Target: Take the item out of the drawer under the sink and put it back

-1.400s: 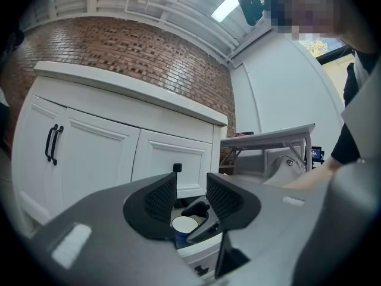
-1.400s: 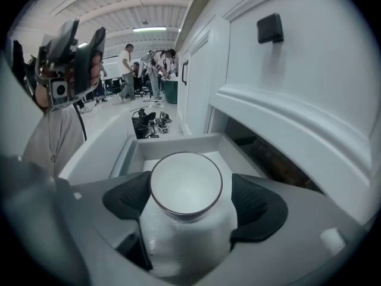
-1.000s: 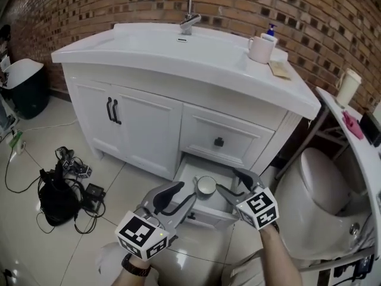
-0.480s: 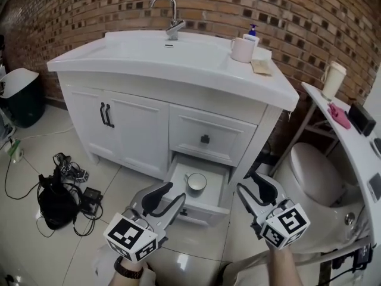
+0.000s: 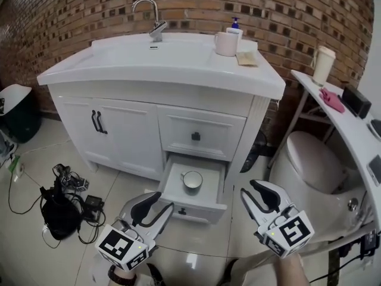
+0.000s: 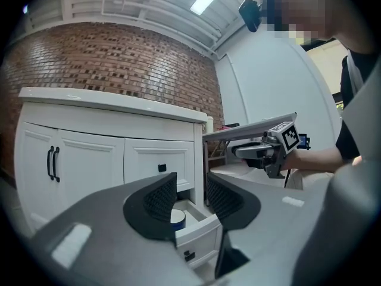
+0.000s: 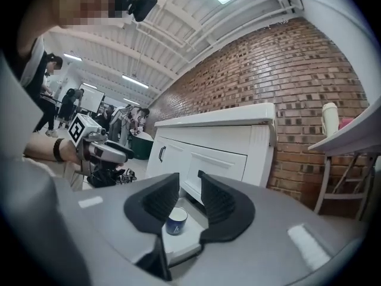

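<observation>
The low drawer under the sink stands pulled out, and a white cup stands upright inside it. My left gripper hovers left of the drawer front, open and empty. My right gripper hangs to the right of the drawer, clear of it; its jaws have just been closing and keep a narrow gap with nothing between them. In the left gripper view the cup shows beyond the empty left gripper. The right gripper view has the cup, dark blue outside, beyond the right gripper.
The white vanity carries a faucet and a mug; its upper drawer is closed. A toilet and a side shelf crowd the right. A black bag with cables lies on the floor at left.
My right gripper has drawn back from over the drawer to the lower right and its jaws have narrowed. The left gripper slid slightly down and left. The cup stays in the drawer.
</observation>
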Tool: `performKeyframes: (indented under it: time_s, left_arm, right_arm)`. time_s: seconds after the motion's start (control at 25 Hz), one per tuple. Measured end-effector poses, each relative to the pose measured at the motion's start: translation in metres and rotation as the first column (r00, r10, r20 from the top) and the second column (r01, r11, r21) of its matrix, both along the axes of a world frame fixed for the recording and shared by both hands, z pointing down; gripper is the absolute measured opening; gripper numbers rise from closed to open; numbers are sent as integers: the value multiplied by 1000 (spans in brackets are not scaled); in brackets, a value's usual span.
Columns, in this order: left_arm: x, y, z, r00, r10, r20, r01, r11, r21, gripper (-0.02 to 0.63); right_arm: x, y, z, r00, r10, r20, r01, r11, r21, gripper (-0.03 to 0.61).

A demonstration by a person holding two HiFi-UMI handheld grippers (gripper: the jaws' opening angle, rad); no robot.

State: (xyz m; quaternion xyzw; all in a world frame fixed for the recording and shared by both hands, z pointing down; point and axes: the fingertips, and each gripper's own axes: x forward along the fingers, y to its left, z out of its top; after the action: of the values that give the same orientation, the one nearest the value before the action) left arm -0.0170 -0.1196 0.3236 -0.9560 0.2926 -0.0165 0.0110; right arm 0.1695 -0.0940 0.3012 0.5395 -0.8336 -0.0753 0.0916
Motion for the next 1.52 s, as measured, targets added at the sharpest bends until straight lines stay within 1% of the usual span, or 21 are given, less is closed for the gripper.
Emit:
performKeyframes:
  time_s: [0.2,0.44,0.72,1.08,1.16,1.52]
  left_arm:
    - [-8,-10,2,1000,-18,3,18,1000,-5,161]
    - [-1,-12,7,1000,0,4,0,1000,-16,161]
    - [3,-12,6,1000,13,-8,-13,1000,-6,161]
    - [4,-12,6,1000,18,-8,-18,1000,-11,161]
    - [5,-11,6,1000,20,-7,-20,1000,-12,161]
    - [5,-11,7,1000,23,-4,-23,1000,-12,161]
  right_arm:
    - [4,-5,-3,999,9,38,-8,1000,-7,117]
    - [-4,-8,-5,995,-14,101,16,1000,-14,117]
    - [-11,-10,-3,996,-32,83,34,999,-15,107]
    - [-11,-12,-2,996,-27,87,29,999,-20,103]
    - [-12,-13,-1,996,-27,88,30,999,-27,89]
    - [-13,-13,0,996,-23,85,26,999,-33,83]
